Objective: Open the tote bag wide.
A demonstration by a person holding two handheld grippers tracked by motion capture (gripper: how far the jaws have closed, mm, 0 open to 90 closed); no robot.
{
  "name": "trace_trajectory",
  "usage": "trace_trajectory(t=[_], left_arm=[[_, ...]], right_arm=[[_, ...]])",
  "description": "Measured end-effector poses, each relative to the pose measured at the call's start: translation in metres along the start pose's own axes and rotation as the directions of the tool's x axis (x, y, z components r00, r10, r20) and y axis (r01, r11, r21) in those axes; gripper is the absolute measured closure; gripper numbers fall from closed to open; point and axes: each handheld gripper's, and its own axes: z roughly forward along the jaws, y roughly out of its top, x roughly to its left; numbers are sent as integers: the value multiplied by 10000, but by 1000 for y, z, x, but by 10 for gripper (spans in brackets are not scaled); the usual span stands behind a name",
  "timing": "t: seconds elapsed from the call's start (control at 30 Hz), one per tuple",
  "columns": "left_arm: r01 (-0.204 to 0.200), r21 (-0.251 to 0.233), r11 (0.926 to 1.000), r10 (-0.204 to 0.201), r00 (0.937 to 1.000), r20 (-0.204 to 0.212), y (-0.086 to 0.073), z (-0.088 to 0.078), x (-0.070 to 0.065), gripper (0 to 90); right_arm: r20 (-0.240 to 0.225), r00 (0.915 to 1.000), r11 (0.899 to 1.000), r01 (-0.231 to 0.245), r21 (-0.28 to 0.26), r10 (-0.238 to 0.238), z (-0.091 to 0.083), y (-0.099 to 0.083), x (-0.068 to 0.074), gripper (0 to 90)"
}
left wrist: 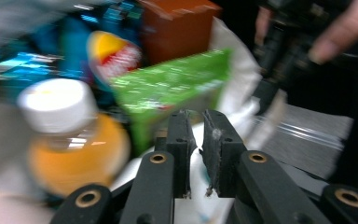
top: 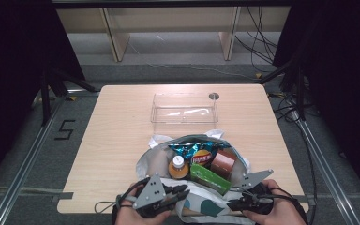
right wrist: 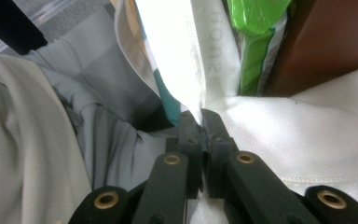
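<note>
Both grippers clamp the near rim of the bag [top: 201, 201]: left gripper [left wrist: 196, 122] jaws pinch its fabric, right gripper [right wrist: 200, 120] jaws likewise, beside the green box [top: 210, 178].

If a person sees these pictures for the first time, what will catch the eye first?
Probably the open white bag at the table's near edge, full of bright groceries: an orange juice bottle, a green box, a brown box and a blue chip bag. The left gripper and right gripper pinch its near rim. Behind stands a clear plastic box.
</note>
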Motion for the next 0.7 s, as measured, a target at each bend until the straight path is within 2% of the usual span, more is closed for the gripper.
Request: trace_trajectory(t=[0.07,0.1,0.13,0.2,0.23,0.27,0.3,0.33,0.37,0.43,0.47,0.5,0.53,0.6,0.67,0.7], left_arm=[[168,-109,9998,-172,9993,-337,1,-2,8,821],[99,-49,9999,-101,9993,-369,0,-1,11,823],[229,134,9996,-222,9985,-495,-2,-1,13,823],[263,633,9976,-223,9978,-620,-8,3,18,823],[401,871,9954,-347,9974,-625,-12,6,19,823],[423,1042,9937,-365,9977,-570,-16,8,21,823],[555,1214,9910,-484,9970,-607,-20,10,22,822],[434,1357,9898,-364,9979,-540,-22,12,24,821],[631,1353,9888,-572,9972,-472,-25,14,24,821],[478,1550,9868,-400,9978,-530,-27,16,24,822],[558,1578,9859,-474,9973,-567,-28,17,24,823],[512,1569,9863,-425,9974,-587,-29,18,25,823],[645,1624,9846,-561,9969,-557,-30,18,25,825],[420,1672,9850,-330,9979,-561,-30,18,26,825],[435,1716,9842,-344,9979,-557,-32,18,27,825],[585,1762,9826,-483,9970,-612,-33,19,26,825]], right_arm=[[69,10000,10000,71,47,-72,3,0,1,886],[84,9999,9999,-67,88,67,4,-1,2,885],[97,9999,9999,88,103,-89,5,0,0,885],[154,9999,9999,-33,165,31,8,-1,0,884],[11,9989,9977,-470,498,470,7,-1,2,883],[-20,9999,9993,-117,363,118,9,-1,-1,882],[111,9998,9996,-163,237,160,10,-1,-1,882],[81,9999,9998,90,179,-92,11,-1,-3,881],[65,10000,9998,70,177,-71,11,-1,-4,879],[15,10000,9999,-48,93,48,11,-2,-3,867],[60,9999,9999,-128,34,128,10,-2,-2,856],[-125,9996,9997,-260,-39,259,9,-2,-1,832],[-222,9994,9993,-282,-239,277,6,-2,-1,782],[-643,9967,9947,-549,-870,493,-1,-2,2,735],[-605,9981,9896,-207,-1425,122,-12,0,1,715],[-623,9980,9841,-184,-1769,75,-18,2,2,707]])
